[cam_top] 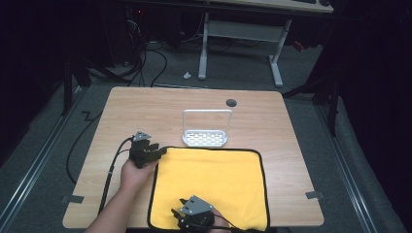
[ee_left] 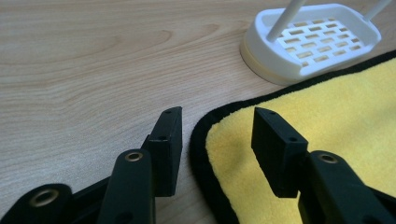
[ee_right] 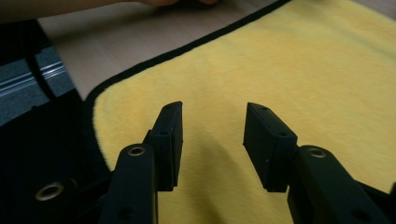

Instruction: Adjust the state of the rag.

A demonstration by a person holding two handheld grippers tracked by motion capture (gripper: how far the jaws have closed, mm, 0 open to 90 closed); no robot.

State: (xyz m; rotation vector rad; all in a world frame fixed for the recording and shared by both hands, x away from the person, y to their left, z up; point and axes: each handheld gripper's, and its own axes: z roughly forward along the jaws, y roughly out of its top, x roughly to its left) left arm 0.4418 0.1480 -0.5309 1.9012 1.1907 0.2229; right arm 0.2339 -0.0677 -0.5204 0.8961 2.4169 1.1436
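Note:
A yellow cloth (cam_top: 209, 184) with black edging lies flat on the near half of the wooden table (cam_top: 145, 111). My left gripper (cam_top: 156, 150) hovers at the cloth's far left corner. In the left gripper view the left gripper (ee_left: 218, 116) stands open, with that corner of the cloth (ee_left: 327, 107) low between its jaws and untouched. My right gripper (cam_top: 177, 213) is at the cloth's near edge. In the right gripper view the right gripper (ee_right: 212, 109) is open over the yellow cloth (ee_right: 280, 60), near its front left corner, and holds nothing.
A white slotted rack (cam_top: 205, 137) (ee_left: 317, 42) with an upright hoop handle stands just beyond the cloth's far edge. A black round cap (cam_top: 231, 102) sits in the table's far side. A white desk frame (cam_top: 243, 34) and cables are on the floor behind.

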